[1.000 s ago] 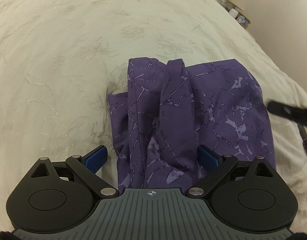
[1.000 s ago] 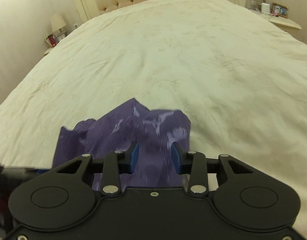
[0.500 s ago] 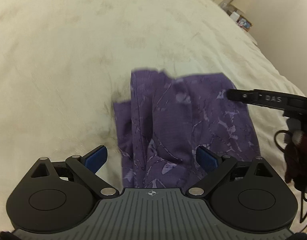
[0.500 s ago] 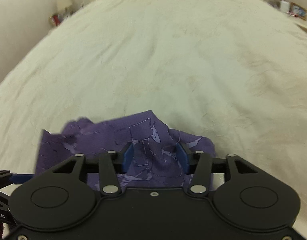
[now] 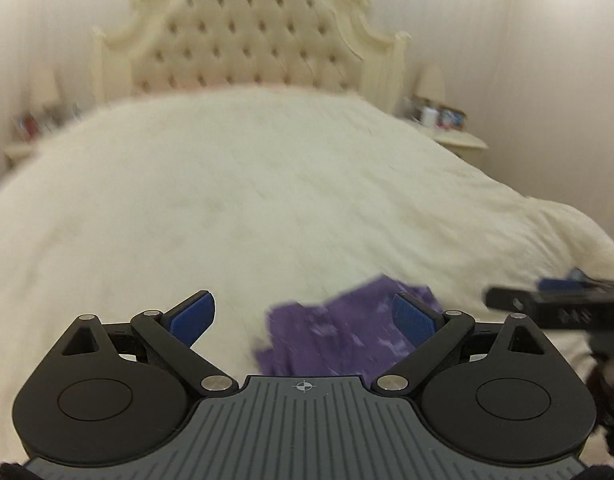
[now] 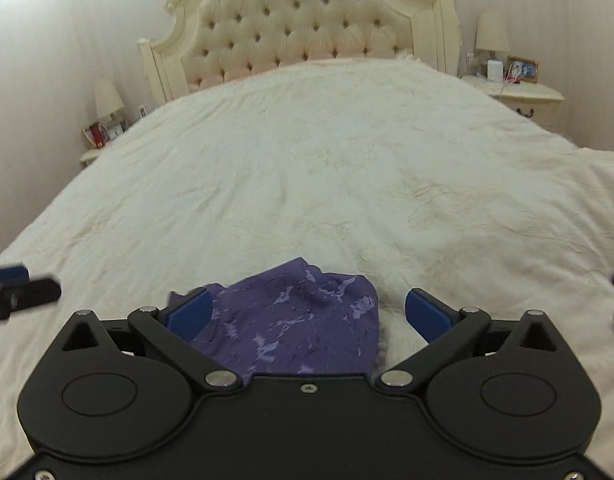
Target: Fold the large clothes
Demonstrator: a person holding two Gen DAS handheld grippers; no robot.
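Observation:
A purple patterned garment (image 6: 291, 320) lies folded in a small heap on the cream bedspread (image 6: 327, 184), near the foot of the bed. It also shows in the left wrist view (image 5: 339, 332), blurred. My right gripper (image 6: 309, 314) is open and empty, raised just above and behind the garment. My left gripper (image 5: 305, 318) is open and empty, with the garment below its right finger. The right gripper's finger shows at the right edge of the left wrist view (image 5: 555, 304). The left gripper's finger shows at the left edge of the right wrist view (image 6: 19, 290).
A tufted cream headboard (image 6: 303, 24) stands at the far end. Nightstands with lamps and small items flank the bed, one on the left (image 6: 103, 128) and one on the right (image 6: 515, 84). The bedspread stretches wide beyond the garment.
My right gripper has opened and let go of the garment. Both grippers have lifted and tilted up, so the headboard is now in view. The garment lies still on the bed.

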